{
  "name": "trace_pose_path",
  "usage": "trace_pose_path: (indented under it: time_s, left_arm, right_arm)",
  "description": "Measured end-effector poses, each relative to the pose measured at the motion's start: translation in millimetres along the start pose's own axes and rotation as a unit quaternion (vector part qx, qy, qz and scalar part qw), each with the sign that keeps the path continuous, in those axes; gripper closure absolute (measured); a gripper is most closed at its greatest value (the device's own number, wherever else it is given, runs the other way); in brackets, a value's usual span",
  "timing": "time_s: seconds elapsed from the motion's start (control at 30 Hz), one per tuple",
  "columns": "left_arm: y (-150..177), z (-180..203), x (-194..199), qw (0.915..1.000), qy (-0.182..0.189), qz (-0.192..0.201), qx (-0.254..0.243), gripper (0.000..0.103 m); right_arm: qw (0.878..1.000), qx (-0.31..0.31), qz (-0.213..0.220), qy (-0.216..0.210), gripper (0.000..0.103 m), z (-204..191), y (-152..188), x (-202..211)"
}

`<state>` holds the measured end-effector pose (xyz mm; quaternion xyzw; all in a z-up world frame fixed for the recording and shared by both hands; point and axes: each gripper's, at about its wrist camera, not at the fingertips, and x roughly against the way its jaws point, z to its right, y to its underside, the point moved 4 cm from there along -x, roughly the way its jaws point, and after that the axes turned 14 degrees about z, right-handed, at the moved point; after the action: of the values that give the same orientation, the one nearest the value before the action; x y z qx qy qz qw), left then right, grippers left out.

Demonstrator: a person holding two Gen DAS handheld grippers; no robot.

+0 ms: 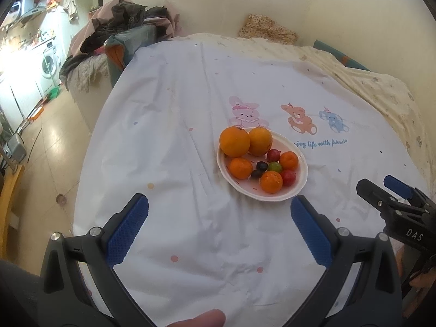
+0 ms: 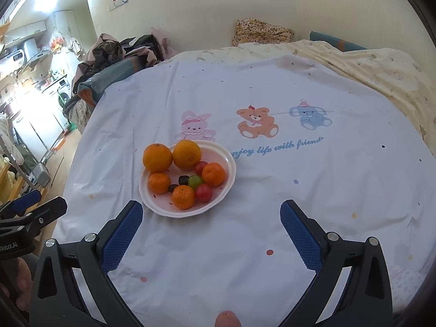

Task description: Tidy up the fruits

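Right ahead of us sits the white plate of fruit: two large oranges at its far rim, three small mandarins, two red cherry tomatoes, one green grape and two dark grapes in the middle. It rests on a white sheet printed with a rabbit, a bear and an elephant, spread over a bed. Our left tongs hang released, pads wide apart with nothing between them; the plate lies just beyond them, nearer the right pad. Our right tongs are likewise spread and empty, and the plate lies just ahead of their left pad. Clothes pile up beyond the bed's far left corner.
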<state>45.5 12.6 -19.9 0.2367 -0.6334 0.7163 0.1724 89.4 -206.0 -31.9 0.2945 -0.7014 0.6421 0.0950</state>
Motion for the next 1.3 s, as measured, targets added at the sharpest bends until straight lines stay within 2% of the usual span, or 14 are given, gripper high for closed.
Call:
trace_pose_path:
  time_s: [1.3]
  left_arm:
    - [1.8,-0.8,3.3,1.0,-0.005,0.003,0.005,0.0]
  right_arm:
    - [1.0,0.002,0.008,-0.005,0.0,-5.9,-4.0,3.0]
